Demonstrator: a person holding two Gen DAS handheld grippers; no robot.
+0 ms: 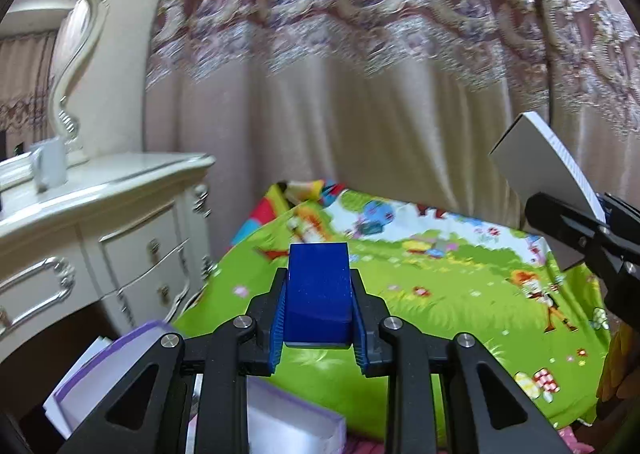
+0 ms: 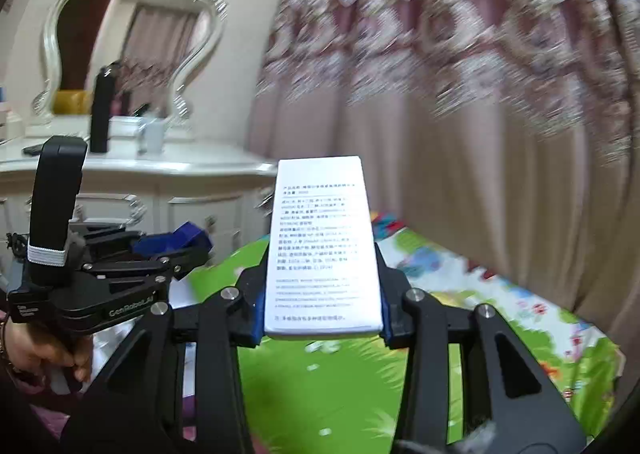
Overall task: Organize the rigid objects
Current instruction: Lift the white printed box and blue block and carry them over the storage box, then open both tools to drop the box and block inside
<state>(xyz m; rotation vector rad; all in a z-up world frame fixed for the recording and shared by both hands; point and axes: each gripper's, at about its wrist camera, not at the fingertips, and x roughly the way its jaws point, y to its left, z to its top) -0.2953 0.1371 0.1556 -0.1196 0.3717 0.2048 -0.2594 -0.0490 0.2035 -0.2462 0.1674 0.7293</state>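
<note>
The left gripper [image 1: 318, 306] clamps a blue block [image 1: 319, 290], and the right gripper [image 2: 322, 294] clamps a white box [image 2: 322, 246] upright by its sides. Both are held in the air over the green mat [image 1: 440, 294], likely being carried for sorting.

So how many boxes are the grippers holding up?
2. A blue box is in the left gripper, and a white box with printed text is in the right gripper. Other boxes may be hidden.
</note>
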